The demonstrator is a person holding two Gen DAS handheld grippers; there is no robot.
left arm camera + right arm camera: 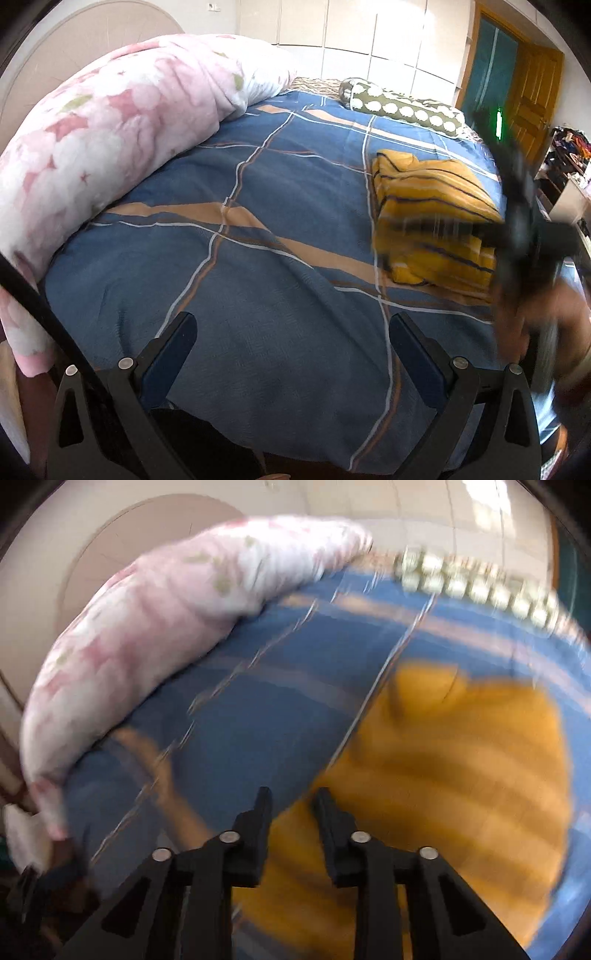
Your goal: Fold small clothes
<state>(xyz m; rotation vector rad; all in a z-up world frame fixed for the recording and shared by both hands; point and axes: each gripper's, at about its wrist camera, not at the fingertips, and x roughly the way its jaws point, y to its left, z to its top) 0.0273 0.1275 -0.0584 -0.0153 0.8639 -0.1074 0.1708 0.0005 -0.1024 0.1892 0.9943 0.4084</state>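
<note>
A yellow garment with dark stripes (436,218) lies folded into a compact block on the blue plaid bedsheet (280,206), at the right of the left wrist view. My left gripper (291,332) is wide open and empty above bare sheet, left of and nearer than the garment. My right gripper (291,805) has its jaws a small way apart with nothing between them, just above the garment's near-left edge (454,775); this view is motion-blurred. In the left wrist view the right gripper (524,236) shows as a dark blur over the garment's right side.
A rolled pink floral quilt (122,133) runs along the left and far side of the bed. A green pillow with white dots (402,107) lies at the far edge. A wooden door (532,96) and a cluttered shelf (569,155) stand to the right.
</note>
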